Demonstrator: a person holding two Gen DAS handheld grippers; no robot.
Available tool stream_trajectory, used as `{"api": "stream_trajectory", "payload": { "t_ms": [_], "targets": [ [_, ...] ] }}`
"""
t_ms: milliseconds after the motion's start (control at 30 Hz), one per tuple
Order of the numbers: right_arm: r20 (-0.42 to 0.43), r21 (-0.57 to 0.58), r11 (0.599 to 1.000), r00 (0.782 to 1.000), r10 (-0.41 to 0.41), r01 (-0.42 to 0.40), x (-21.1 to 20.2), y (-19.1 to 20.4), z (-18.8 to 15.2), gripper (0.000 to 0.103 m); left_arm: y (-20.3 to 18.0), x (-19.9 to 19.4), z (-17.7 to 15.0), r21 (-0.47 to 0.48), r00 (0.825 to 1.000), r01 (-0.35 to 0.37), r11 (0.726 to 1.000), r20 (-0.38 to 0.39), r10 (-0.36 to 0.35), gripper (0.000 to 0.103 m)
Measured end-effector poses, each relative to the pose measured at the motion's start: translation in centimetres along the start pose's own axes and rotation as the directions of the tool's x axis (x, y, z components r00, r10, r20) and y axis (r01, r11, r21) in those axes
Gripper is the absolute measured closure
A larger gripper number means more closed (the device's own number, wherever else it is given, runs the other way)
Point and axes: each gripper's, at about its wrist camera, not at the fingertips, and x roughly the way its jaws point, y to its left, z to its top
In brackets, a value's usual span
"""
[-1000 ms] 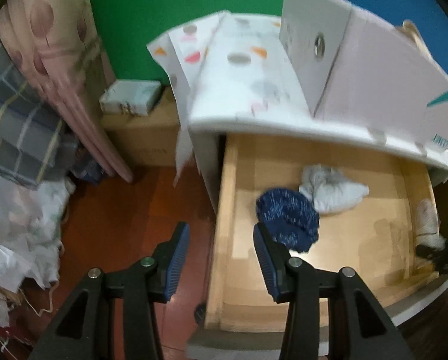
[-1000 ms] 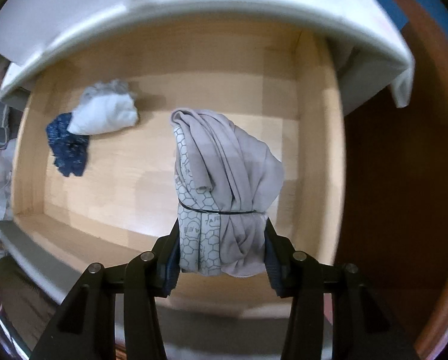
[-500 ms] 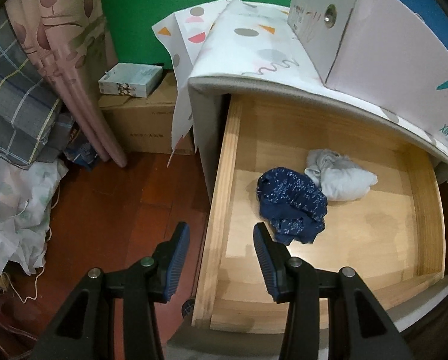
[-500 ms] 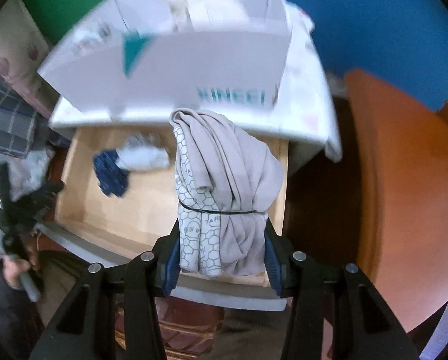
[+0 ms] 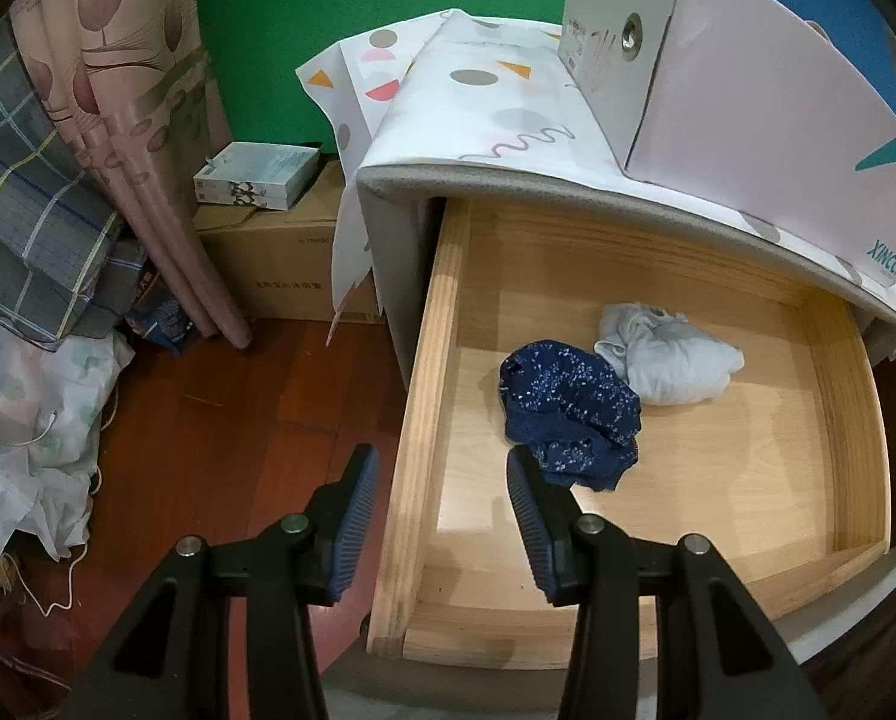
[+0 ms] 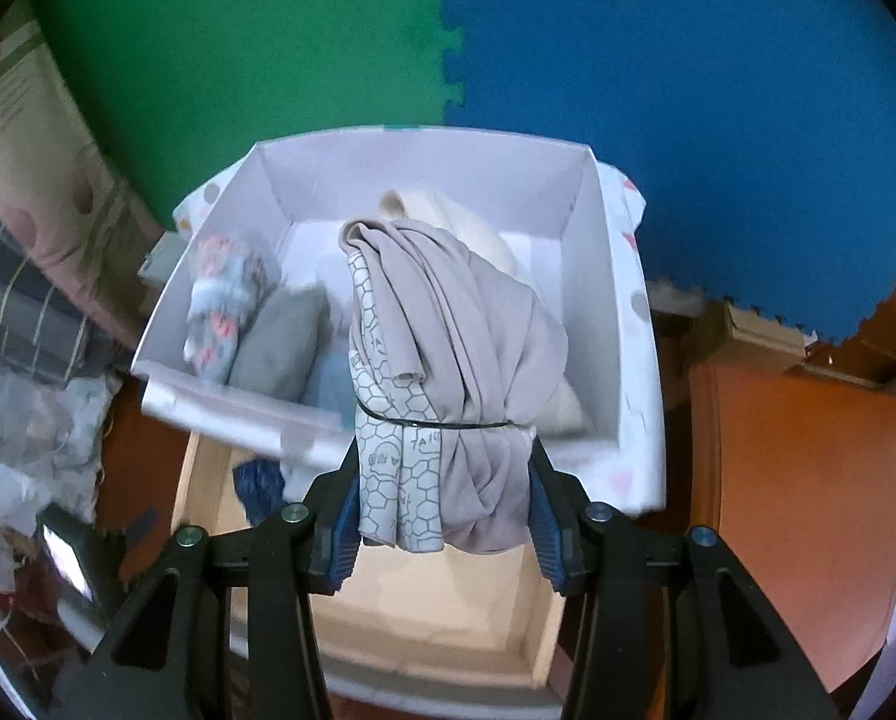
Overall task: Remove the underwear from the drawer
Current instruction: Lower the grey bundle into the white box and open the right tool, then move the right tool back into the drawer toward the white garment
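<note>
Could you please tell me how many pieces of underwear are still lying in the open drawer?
2: a navy speckled piece mid-drawer, and a pale grey piece touching it, toward the back. No others visible.

Lighting's pretty soft and even in both views, typical indoor room light, nothing harsh. In the left wrist view everything's crisp: the wooden drawer (image 5: 676, 480) in the centre right is bright and warm, with only faint soft shadows under the clothes and a darker band under the cabinet top. Slight sheen on the red floor at centre left.

The right wrist view is dimmer and has motion smear, mostly on the left side and lower left, where the white box (image 6: 255, 414) edge is streaked. The grey bundle (image 6: 448, 384) in the middle stays sharp.

Both have heavy fisheye bending, with straight edges curving and black vignette corners.
</note>
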Motion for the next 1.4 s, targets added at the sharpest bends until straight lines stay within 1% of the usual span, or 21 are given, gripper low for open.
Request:
{"api": "stream_trajectory", "payload": {
  "t_ms": [133, 267, 400, 467, 600, 667, 700, 767, 800, 867, 900, 1033, 1167, 1267, 1300, 1400],
  "targets": [
    [-0.022, -0.005, 1.000, 1.000, -0.010, 0.010, 2.4, 0.7, 2.1, 0.059, 0.1, 0.2, 0.0, -0.003, 1.000, 0.008, 1.000, -0.012, -0.008, 0.058],
    [-0.040, 0.002, 1.000, 0.999, -0.014, 0.014, 4.6, 0.9, 3.1, 0.059, 0.2, 0.4, 0.0, -0.016, 1.000, 0.016, 1.000, -0.017, -0.017, 0.058],
    [-0.052, 0.021, 0.998, 0.997, -0.050, 0.051, 6.9, 0.3, 3.8, 0.059, 0.3, 0.4, 0.0, -0.020, 1.000, 0.018, 1.000, -0.021, -0.018, 0.058],
    [-0.041, 0.023, 0.997, 0.996, -0.076, 0.077, 7.4, 0.0, 4.3, 0.059, 0.3, 0.5, 0.0, -0.021, 1.000, 0.019, 1.000, -0.021, -0.019, 0.058],
    [-0.047, 0.032, 0.995, 0.994, -0.098, 0.099, 8.1, -0.4, 5.1, 0.058, 0.2, 0.5, 0.0, -0.014, 1.000, 0.013, 1.000, -0.024, -0.014, 0.058],
    [-0.058, 0.029, 0.996, 0.995, -0.086, 0.088, 8.2, -0.3, 5.1, 0.053, 0.1, 0.6, -0.1, -0.009, 1.000, 0.009, 1.000, -0.026, -0.009, 0.058],
    [-0.054, 0.029, 0.996, 0.996, -0.077, 0.079, 8.0, -0.2, 4.9, 0.053, 0.1, 0.6, -0.1, -0.008, 1.000, 0.009, 1.000, -0.026, -0.009, 0.058],
    [-0.046, 0.016, 0.998, 0.997, -0.064, 0.065, 7.5, 0.2, 4.6, 0.045, 0.1, 0.6, -0.1, -0.008, 1.000, 0.012, 1.000, -0.028, -0.012, 0.058],
    [-0.039, 0.010, 0.998, 0.998, -0.056, 0.057, 7.1, 0.4, 4.3, 0.044, 0.1, 0.6, -0.1, -0.008, 1.000, 0.011, 1.000, -0.029, -0.011, 0.058],
    [-0.028, 0.015, 0.999, 0.999, -0.047, 0.047, 6.1, 0.5, 3.9, 0.035, 0.1, 0.6, -0.1, -0.008, 0.999, 0.013, 1.000, -0.031, -0.014, 0.058],
    [-0.022, 0.014, 0.999, 0.999, -0.042, 0.042, 5.3, 0.5, 3.7, 0.033, 0.2, 0.7, -0.1, -0.008, 0.999, 0.014, 1.000, -0.031, -0.014, 0.058],
    [0.001, -0.006, 0.999, 0.999, -0.034, 0.034, 2.7, 0.7, 2.9, 0.031, 0.3, 0.7, -0.1, -0.015, 0.999, 0.020, 1.000, -0.032, -0.021, 0.058],
    [0.006, -0.027, 1.000, 1.000, 0.013, -0.013, 0.0, 1.0, 1.1, 0.030, 0.5, 0.6, -0.1, -0.023, 0.999, 0.024, 0.999, -0.031, -0.025, 0.058],
    [0.005, -0.073, 0.996, 0.998, 0.059, -0.059, -1.7, 2.2, -1.4, 0.030, 0.5, 0.6, -0.2, -0.026, 0.999, 0.025, 0.999, -0.028, -0.026, 0.058],
    [-0.008, -0.090, 0.993, 0.997, 0.072, -0.072, -1.9, 2.8, -2.5, 0.030, 0.5, 0.6, -0.1, -0.026, 0.999, 0.026, 0.999, -0.027, -0.027, 0.058],
    [-0.041, -0.120, 0.987, 0.994, 0.105, -0.109, -1.2, 4.4, -5.5, 0.029, 0.4, 0.5, -0.2, -0.026, 0.999, 0.025, 0.999, -0.023, -0.025, 0.058]
  ]
}}
